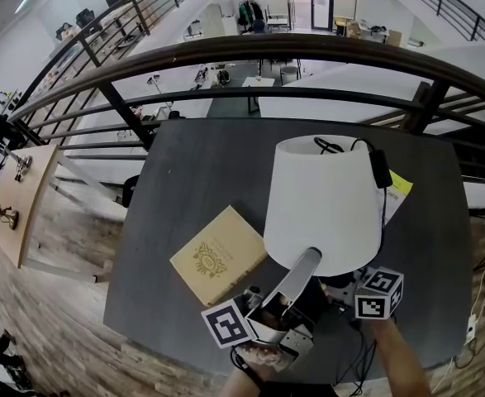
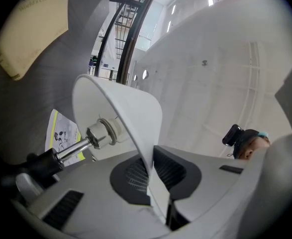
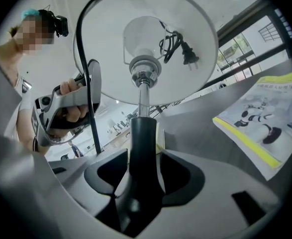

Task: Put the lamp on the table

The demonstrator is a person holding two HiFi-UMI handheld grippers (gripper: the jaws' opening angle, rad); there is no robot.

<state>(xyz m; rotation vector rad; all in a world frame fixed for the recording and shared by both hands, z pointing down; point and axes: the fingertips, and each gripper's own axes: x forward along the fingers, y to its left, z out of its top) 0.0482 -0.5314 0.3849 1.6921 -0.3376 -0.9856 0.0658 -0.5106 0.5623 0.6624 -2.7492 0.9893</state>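
Note:
The lamp's white shade [image 1: 320, 197] stands upright over the dark grey table [image 1: 209, 164], with its plug and cord [image 1: 329, 145] tucked inside the top. My left gripper [image 1: 302, 265] is shut on the shade's lower rim; in the left gripper view the thin shade wall [image 2: 121, 108] runs between the closed jaws [image 2: 153, 171], beside the metal socket [image 2: 103, 132]. My right gripper [image 1: 341, 281] sits under the shade. In the right gripper view its jaws [image 3: 143, 173] stand open on either side of the black lamp stem [image 3: 142, 133]. The lamp's base is hidden.
A tan book [image 1: 217, 255] lies on the table left of the lamp. A white and yellow leaflet [image 1: 397, 190] lies under the lamp's right side. A dark railing [image 1: 250, 52] runs along the table's far edge, with a drop to a lower floor beyond.

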